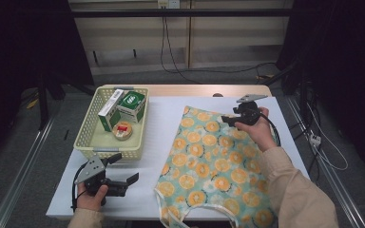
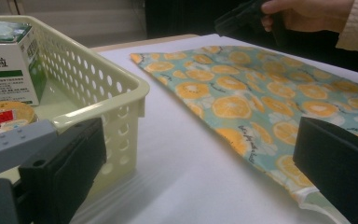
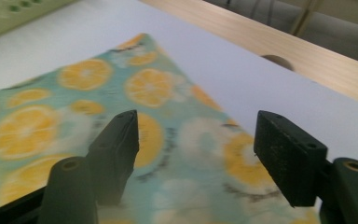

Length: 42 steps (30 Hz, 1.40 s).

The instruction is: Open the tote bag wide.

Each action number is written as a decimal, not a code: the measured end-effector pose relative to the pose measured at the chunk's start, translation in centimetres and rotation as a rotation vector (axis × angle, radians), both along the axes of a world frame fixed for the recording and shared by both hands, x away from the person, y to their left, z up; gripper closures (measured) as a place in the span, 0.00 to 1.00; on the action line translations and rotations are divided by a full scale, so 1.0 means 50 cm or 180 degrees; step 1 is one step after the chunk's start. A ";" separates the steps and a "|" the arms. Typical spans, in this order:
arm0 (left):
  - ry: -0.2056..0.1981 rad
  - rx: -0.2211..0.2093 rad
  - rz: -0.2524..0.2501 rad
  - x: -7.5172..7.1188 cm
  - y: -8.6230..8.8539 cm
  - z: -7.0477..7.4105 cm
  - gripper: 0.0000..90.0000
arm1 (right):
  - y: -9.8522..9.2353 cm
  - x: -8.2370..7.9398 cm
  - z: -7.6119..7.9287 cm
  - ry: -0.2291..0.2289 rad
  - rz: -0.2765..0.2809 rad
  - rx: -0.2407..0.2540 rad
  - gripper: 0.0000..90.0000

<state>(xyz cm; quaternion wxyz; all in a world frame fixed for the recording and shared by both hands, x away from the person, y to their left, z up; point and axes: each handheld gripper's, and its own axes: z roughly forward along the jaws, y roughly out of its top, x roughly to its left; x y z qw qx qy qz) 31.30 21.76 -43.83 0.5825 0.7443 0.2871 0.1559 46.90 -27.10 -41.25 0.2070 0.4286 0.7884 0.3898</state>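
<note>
A teal cloth printed with orange slices (image 1: 214,161) lies flat on the white table cover, with a white strap loop at its near end. Above its far corner my right gripper (image 1: 225,117) hovers open; in the right gripper view the jaws (image 3: 196,154) stand apart over the cloth (image 3: 74,102) with nothing between them. My left gripper (image 1: 125,167) rests open near the front left, between the basket and the cloth. Its jaws (image 2: 200,177) hold nothing in the left gripper view, where the cloth (image 2: 261,102) shows at right and the right gripper (image 2: 242,18) farther off.
A cream perforated basket (image 1: 88,128) stands at the back left, holding a green-and-white box (image 1: 132,105), a second box (image 1: 109,110) and a round tin (image 1: 122,130). The table's wooden back edge (image 3: 279,42) has a notch. White cover (image 1: 161,118) lies bare between basket and cloth.
</note>
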 end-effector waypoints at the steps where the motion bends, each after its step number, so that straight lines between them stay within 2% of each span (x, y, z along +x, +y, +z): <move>1: -0.0006 -0.0008 0.0004 0.000 -0.001 0.000 0.03 | 0.007 -0.013 0.003 0.0004 0.0079 0.0007 0.36; 3: -0.0011 0.0004 0.0005 -0.001 -0.001 0.001 0.03 | 0.024 -0.041 0.007 -0.0004 0.0208 -0.0032 0.30; 9: -0.0021 0.0014 0.0011 -0.004 -0.004 0.002 0.03 | 0.071 -0.131 0.006 0.0055 0.0631 -0.0065 0.24; 15: -0.0031 0.0019 0.0029 -0.004 -0.003 0.003 0.03 | 0.106 -0.208 -0.008 0.0078 0.0884 -0.0011 0.19; 18: -0.0035 0.0027 0.0031 -0.005 -0.003 0.003 0.03 | 0.118 -0.234 -0.018 0.0091 0.0962 -0.0014 0.18; 23: -0.0038 0.0038 0.0012 -0.007 -0.005 0.004 0.03 | 0.134 -0.260 -0.032 0.0113 0.1063 -0.0091 0.16; 33: -0.0044 0.0046 0.0019 -0.007 -0.003 0.005 0.03 | 0.175 -0.304 -0.050 0.0130 0.1310 -0.0065 0.15; 37: -0.0054 0.0060 0.0012 -0.007 -0.005 0.004 0.03 | 0.193 -0.314 -0.058 0.0136 0.1387 -0.0086 0.15; 42: -0.0052 0.0067 0.0009 -0.007 -0.006 0.005 0.03 | 0.211 -0.311 -0.073 0.0186 0.1437 -0.0200 0.15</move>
